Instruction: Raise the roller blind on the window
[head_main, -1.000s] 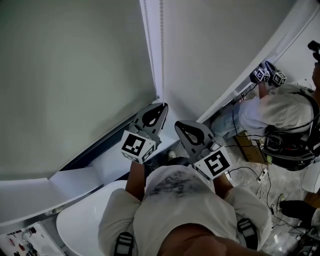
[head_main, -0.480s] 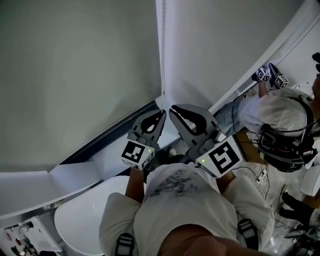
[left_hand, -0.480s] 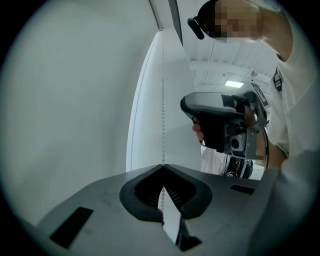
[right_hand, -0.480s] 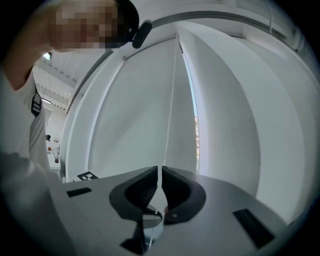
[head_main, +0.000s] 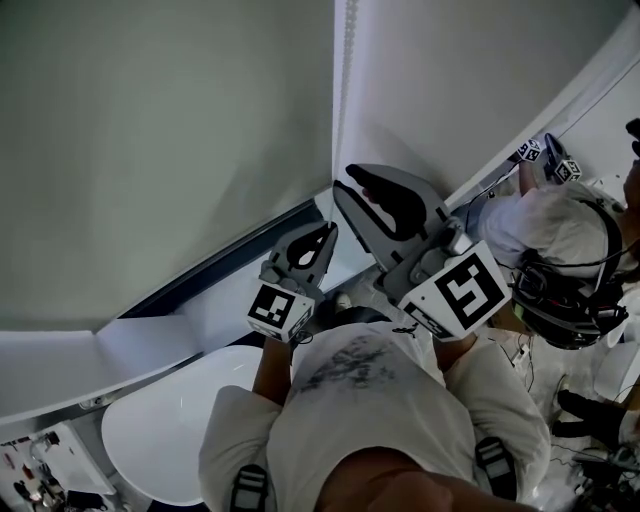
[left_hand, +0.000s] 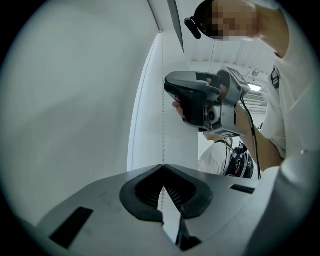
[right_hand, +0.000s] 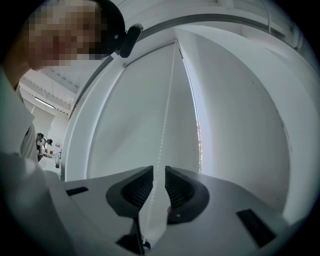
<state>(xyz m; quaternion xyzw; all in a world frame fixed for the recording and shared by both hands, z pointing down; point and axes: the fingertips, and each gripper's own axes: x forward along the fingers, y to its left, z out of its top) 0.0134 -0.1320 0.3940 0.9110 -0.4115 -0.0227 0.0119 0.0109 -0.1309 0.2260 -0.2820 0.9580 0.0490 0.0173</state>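
The pale grey roller blind hangs down over the window and fills the upper left of the head view. Its white bead chain runs down the blind's right edge. My left gripper is the lower one; in its own view the jaw tips meet on the bead chain, so it is shut on it. My right gripper is higher up the chain. Its jaws have just been opening, and the chain passes loose through the gap between them.
A white windowsill runs below the blind, with a white rounded surface under it near my body. At the right, another person in a white shirt holds grippers at the wall, with cables on the floor.
My right gripper has climbed up along the chain, from beside the left gripper to above it, and its jaws have parted. The left gripper has barely moved.
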